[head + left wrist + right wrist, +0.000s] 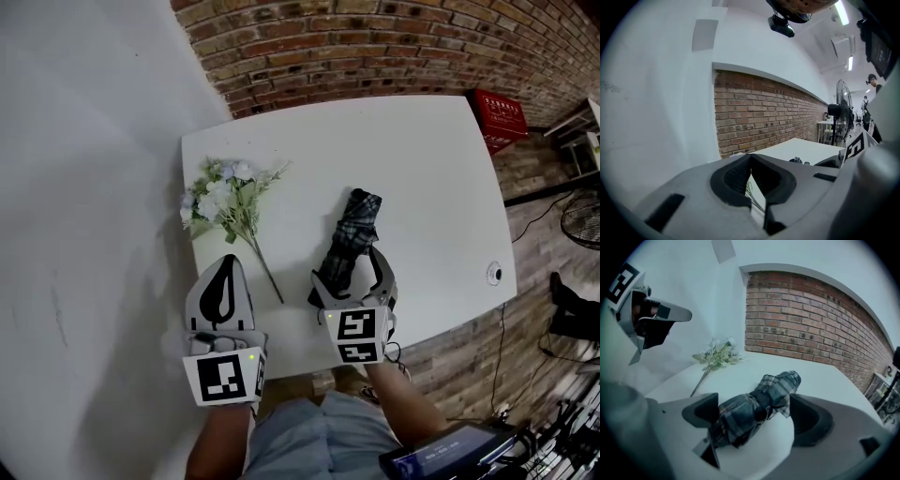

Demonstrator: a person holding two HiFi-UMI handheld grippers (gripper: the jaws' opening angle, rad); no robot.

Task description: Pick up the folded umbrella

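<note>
Nearest the person, the left gripper point(226, 266) sits at the near edge of the table point(431, 169) with its jaws pinched together on nothing; in its own view you just see a few flower stems through the slit. It's off to the left and well apart from the target, so I don't see it playing a part here

The right gripper point(352, 269) is the one that matters. Its jaws are spread wide and already straddle the near end of the umbrella point(352, 228), which lies flat on the table right in front of it. From the right gripper view the pads aren't squeezing it: the near end sits close by the left jaw and there's a clear gap to the right jaw

Key thing for the grab: its long axis runs away from the person, nearly in line with where the gripper points, just skewed so the far end drifts right. So closing should bite across its width, which looks like the way to go. Only worry is that the skew makes the bundle twist as the jaws close

Further left are the flowers point(225, 200), clear of everything, and beyond the table's far edge the brick wall point(375, 47)
</note>
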